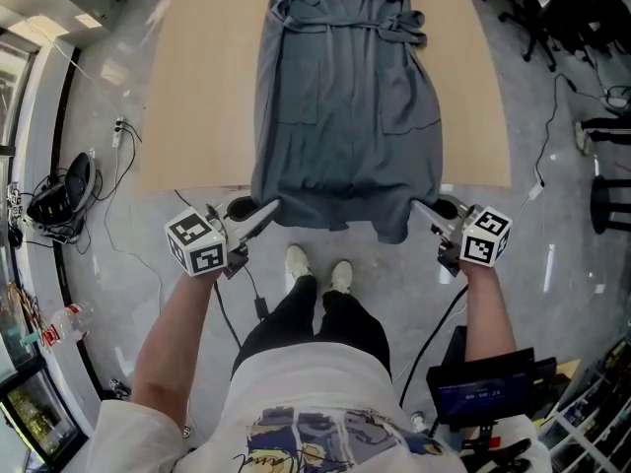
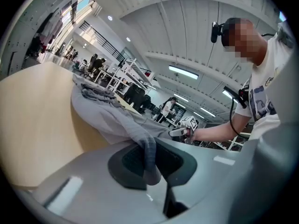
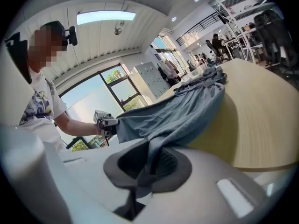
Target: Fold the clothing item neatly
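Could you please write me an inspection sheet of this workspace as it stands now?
Surface: pale wooden table, bare around the garment.
Job's things: grey dress lies flat lengthwise, belt tied at the waist, hem over the near edge.
Clutter: nothing seen.
Tools: left tool shut on the left hem corner; right tool shut on the right hem corner.
Cables: black leads drop from both tools; white cable on the floor at right.
Surroundings: grey floor, black chairs beyond the table, a screen near the person.

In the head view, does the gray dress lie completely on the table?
No, the dress reaches past the near edge of the table, its corners pinched by the left gripper and right gripper.
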`<state>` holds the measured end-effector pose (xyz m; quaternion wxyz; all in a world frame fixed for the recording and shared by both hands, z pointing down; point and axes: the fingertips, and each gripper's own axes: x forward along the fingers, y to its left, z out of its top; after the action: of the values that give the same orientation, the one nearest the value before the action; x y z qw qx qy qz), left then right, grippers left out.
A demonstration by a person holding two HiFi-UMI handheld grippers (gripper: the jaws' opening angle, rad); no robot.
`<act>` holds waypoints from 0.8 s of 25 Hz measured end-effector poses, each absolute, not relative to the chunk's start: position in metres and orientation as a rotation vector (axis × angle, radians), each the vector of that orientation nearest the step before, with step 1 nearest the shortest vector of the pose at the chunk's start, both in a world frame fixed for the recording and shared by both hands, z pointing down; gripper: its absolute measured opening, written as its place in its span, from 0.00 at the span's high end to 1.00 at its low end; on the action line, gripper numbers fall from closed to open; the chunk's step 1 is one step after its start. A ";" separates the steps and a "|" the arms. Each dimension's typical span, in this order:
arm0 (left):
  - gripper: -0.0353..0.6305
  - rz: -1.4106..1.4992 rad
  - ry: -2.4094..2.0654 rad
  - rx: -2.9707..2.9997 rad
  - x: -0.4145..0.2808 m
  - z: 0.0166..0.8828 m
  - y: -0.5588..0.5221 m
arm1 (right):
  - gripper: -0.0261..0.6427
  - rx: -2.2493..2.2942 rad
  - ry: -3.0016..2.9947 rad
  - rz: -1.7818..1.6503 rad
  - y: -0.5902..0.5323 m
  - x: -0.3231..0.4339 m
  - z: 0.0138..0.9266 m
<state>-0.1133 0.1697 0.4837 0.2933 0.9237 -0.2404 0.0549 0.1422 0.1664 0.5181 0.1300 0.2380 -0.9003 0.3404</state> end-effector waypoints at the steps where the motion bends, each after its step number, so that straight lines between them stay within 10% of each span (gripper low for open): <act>1: 0.90 0.125 -0.628 2.473 -0.113 0.475 0.169 | 0.93 0.682 -2.635 0.998 0.166 0.141 0.510; 20: 0.90 -0.018 -0.555 2.679 -0.113 0.371 0.118 | 0.93 0.779 -2.880 0.927 0.116 0.143 0.402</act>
<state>-0.1131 0.1177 0.3708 0.2014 0.9591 -0.1987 -0.0066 0.1430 0.1156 0.4025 0.0087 0.2495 -0.9217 0.2968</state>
